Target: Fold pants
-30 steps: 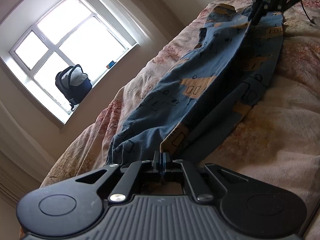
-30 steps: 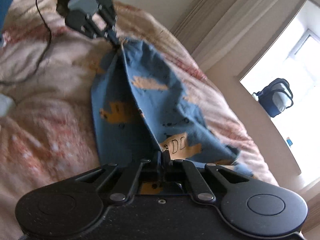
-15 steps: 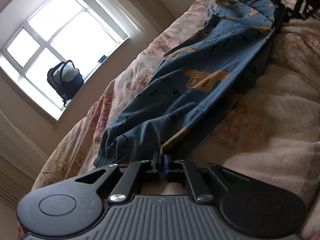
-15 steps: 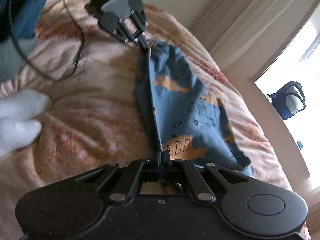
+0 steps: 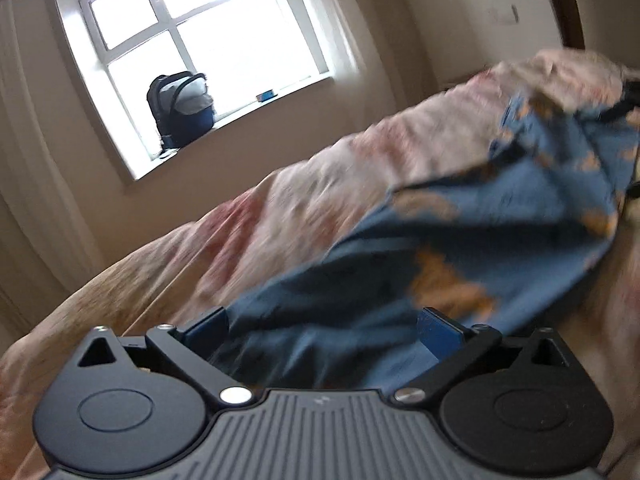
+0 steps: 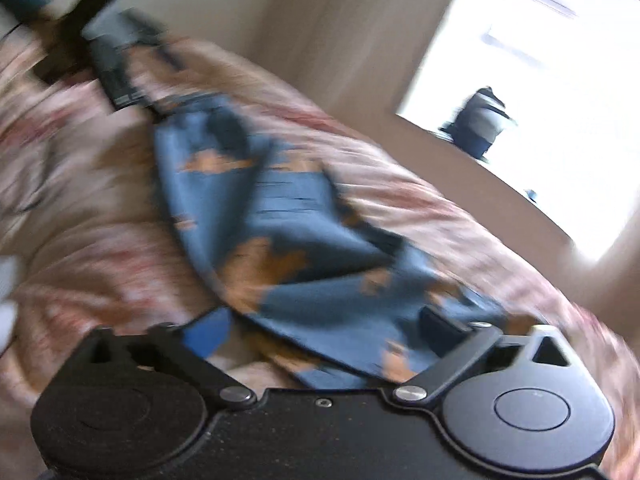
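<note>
Blue pants with orange prints [image 5: 472, 216] lie folded lengthwise on the pink floral bedspread [image 5: 304, 196]. My left gripper [image 5: 324, 324] is open, its blue-padded fingers spread wide over one end of the pants. My right gripper [image 6: 328, 324] is open too, fingers spread over the other end of the pants [image 6: 304, 240]. The left gripper also shows, blurred, at the far end in the right wrist view [image 6: 120, 56]. Both views are motion-blurred.
A window [image 5: 200, 40] with a dark backpack [image 5: 180, 108] on its sill is behind the bed. Beige curtains hang beside it. A black cable [image 6: 28, 200] trails on the bedspread at the left of the right wrist view.
Both grippers were shut on the pants' edge and held it taut; now both have opened and let go. The pants have dropped slack onto the bed, and both cameras have swung.
</note>
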The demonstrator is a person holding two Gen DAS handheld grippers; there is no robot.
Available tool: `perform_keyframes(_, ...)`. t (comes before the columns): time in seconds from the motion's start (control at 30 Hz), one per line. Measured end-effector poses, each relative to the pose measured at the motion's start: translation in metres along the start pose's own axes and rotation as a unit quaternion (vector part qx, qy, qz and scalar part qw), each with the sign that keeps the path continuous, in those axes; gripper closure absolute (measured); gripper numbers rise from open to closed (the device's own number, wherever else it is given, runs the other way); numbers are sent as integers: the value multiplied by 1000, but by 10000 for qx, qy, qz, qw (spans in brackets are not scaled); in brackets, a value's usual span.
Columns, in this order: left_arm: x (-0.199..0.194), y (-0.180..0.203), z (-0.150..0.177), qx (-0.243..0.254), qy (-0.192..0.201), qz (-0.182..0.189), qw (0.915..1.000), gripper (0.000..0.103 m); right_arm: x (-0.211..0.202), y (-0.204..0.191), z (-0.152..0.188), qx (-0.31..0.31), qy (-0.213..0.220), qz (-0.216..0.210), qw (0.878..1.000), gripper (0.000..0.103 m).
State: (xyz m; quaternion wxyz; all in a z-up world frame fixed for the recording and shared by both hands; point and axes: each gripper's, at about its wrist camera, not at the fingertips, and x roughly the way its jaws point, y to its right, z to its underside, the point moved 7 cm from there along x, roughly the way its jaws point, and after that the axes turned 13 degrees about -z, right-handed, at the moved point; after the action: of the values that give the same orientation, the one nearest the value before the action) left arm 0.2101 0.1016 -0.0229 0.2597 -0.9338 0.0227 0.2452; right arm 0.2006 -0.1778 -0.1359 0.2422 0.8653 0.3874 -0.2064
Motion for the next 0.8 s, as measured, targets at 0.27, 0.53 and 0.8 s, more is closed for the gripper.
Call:
perform_keyframes(0.27,5,118,-81,-479,315,931,9940,0,-28,110,51,3293,399,997,9381,1)
perform_keyframes(0.53,-20,224,-102,744,712,1493,9834,2,-57,148,102,4750,1155,418,8714,1)
perform_keyframes(0.8,0,248,-101,421,110,1928,9803,28,-65,161,95,4282,1467,557,8900,1)
